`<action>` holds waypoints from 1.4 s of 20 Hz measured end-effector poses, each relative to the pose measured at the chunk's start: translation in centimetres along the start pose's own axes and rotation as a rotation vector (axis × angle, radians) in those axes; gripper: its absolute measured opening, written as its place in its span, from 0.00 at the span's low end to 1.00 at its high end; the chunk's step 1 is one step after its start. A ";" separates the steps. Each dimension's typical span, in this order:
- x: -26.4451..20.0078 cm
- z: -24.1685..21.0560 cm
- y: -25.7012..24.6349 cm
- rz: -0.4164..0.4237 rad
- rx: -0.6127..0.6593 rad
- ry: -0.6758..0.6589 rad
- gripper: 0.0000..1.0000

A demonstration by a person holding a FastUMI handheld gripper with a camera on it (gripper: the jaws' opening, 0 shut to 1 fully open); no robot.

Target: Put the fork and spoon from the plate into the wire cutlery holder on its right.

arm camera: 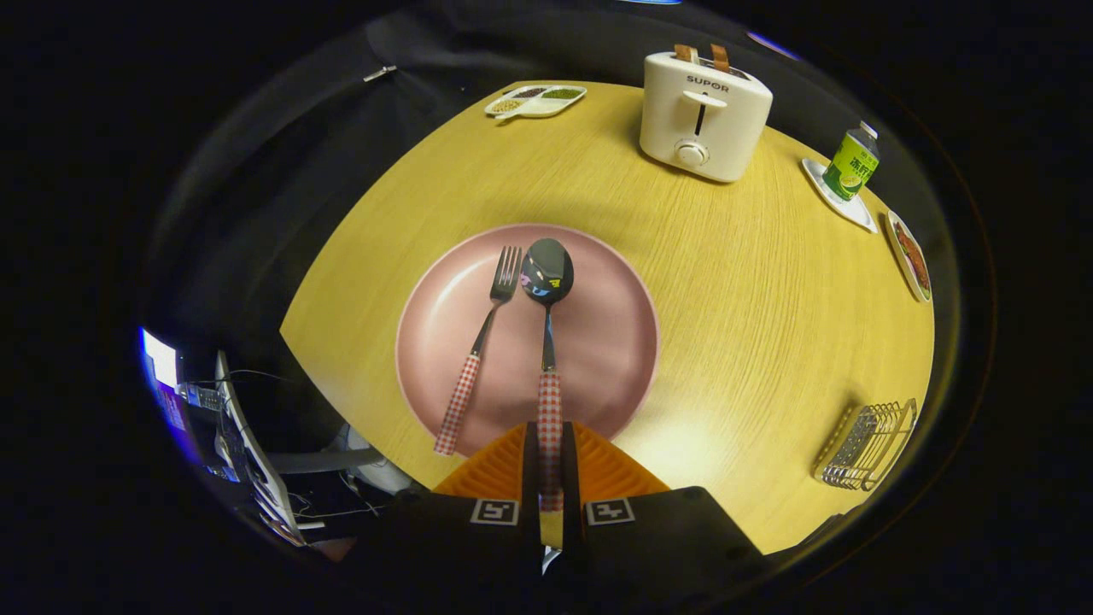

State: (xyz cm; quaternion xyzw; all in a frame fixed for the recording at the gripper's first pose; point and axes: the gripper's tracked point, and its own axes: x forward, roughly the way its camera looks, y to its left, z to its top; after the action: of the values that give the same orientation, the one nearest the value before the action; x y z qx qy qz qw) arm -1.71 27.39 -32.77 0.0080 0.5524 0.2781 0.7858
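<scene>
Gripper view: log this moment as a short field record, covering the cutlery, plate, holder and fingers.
gripper: fingers closed on the spoon's checked handle, one on each side
spoon: on the pink plate, bowl pointing away, handle running back between the fingers
fork: on the plate, just left of the spoon, untouched
pink plate: on the yellow table, just ahead of the fingers
wire cutlery holder: right of the plate, no cutlery in it
toaster: far side of the table
task state: neither piece moved to the holder yet
</scene>
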 end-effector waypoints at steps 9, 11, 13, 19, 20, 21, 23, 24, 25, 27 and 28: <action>-12.9 1.9 -8.7 -0.050 0.032 -0.205 0.14; -15.2 1.0 -12.0 -0.095 0.075 -0.224 0.14; -17.3 -0.2 -14.9 -0.126 0.121 -0.217 0.14; -21.1 -7.1 -22.6 -0.227 0.216 -0.114 0.14; -21.3 -7.8 -23.4 -0.240 0.226 -0.096 0.14; -21.2 -8.6 -24.2 -0.249 0.236 -0.076 0.14; -20.8 -10.4 -24.9 -0.253 0.246 -0.028 0.14; -20.6 -10.7 -25.2 -0.258 0.244 -0.012 0.14; -20.3 -10.9 -25.4 -0.258 0.243 0.002 0.14; -19.8 -11.1 -25.5 -0.257 0.245 0.029 0.14; -19.6 -11.1 -25.6 -0.254 0.246 0.041 0.14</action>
State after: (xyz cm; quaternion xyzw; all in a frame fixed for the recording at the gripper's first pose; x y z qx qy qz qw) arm -5.06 -6.24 -28.41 0.0284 0.5948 0.1073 0.7961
